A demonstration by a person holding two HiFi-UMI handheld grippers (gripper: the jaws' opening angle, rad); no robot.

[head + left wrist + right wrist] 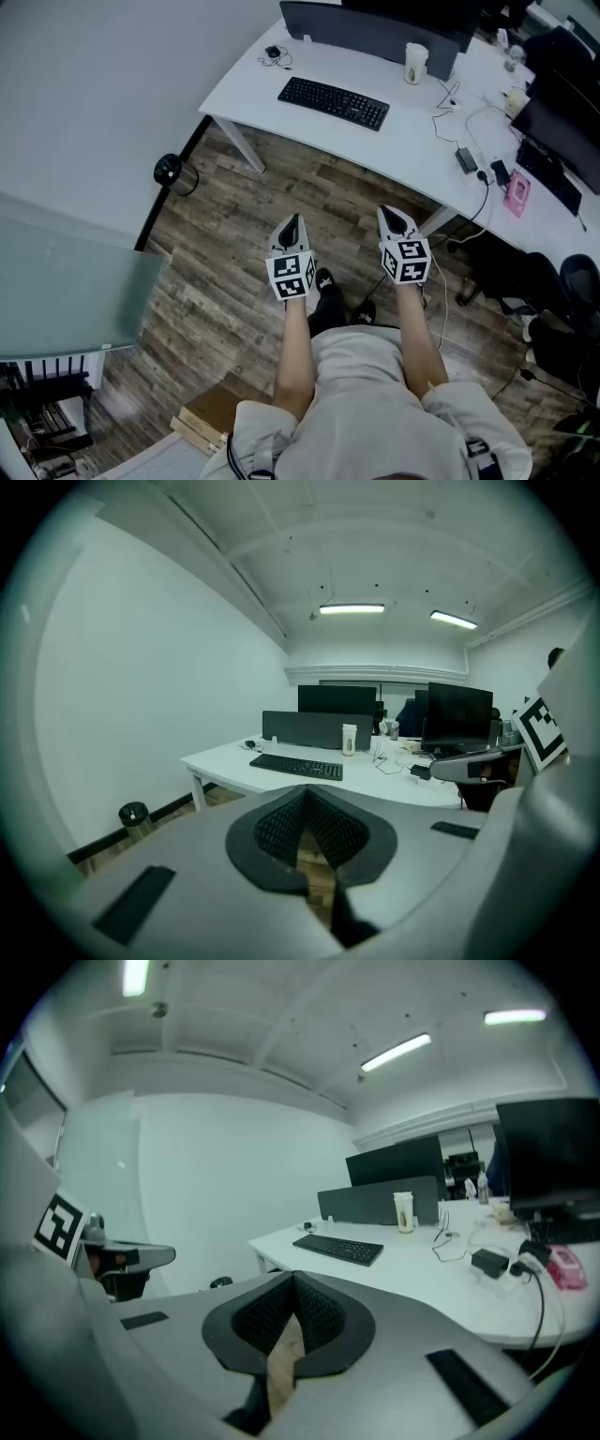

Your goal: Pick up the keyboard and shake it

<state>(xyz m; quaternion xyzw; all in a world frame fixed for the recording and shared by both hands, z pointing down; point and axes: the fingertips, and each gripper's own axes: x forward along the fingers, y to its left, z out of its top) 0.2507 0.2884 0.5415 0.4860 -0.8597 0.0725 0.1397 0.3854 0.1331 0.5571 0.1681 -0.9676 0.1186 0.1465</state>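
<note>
Atop white desk (403,141), black keyboard (334,102)

White tabletop (394,141) carries 1 pale cup (416,63), upright, just beside a dark divider panel (366,33); 1 black power adapter (467,160) with cables; 1 pink item (517,193). Small black bin (169,171) stands on wood floor (234,253) near the tabletop corner.

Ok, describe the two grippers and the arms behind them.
The left gripper and right gripper are pale grey shells with black ribbed padding lining the jaws. Each carries a white cube with black square markers. Forearms are bare; the clothing is light.
</note>
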